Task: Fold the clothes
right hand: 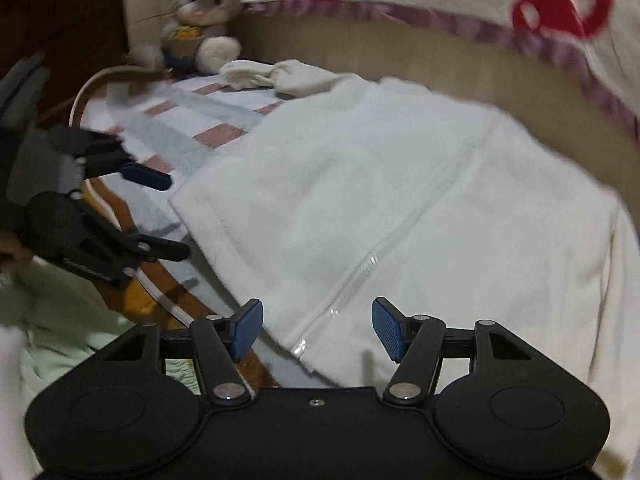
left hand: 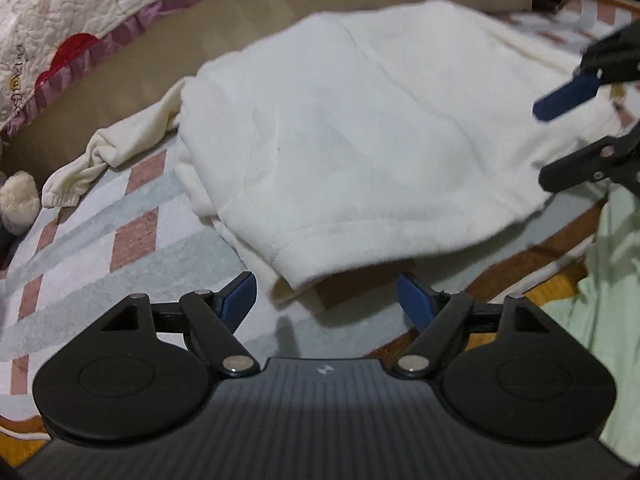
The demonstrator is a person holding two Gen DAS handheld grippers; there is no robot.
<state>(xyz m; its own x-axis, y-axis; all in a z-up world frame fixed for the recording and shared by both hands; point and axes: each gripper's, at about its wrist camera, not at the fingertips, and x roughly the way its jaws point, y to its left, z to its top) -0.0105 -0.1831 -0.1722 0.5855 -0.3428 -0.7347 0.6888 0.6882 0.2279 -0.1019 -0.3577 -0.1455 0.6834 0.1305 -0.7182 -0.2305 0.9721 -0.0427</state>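
Right wrist view: white fleece jacket (right hand: 400, 200) spread zipper-up on the checked blanket (right hand: 192, 120), far sleeve (right hand: 280, 74) bunched and blurred near the blanket's far edge; left claw (left hand: 326, 300) and right claw (right hand: 318, 328) both released, holding nothing.

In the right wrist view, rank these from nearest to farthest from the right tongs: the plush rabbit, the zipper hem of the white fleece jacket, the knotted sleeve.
From the right tongs, both open:
1. Zipper hem of the white fleece jacket, just ahead between the pads.
2. Knotted sleeve, far across the jacket, upper left.
3. Plush rabbit, beyond the sleeve, against the bed edge.
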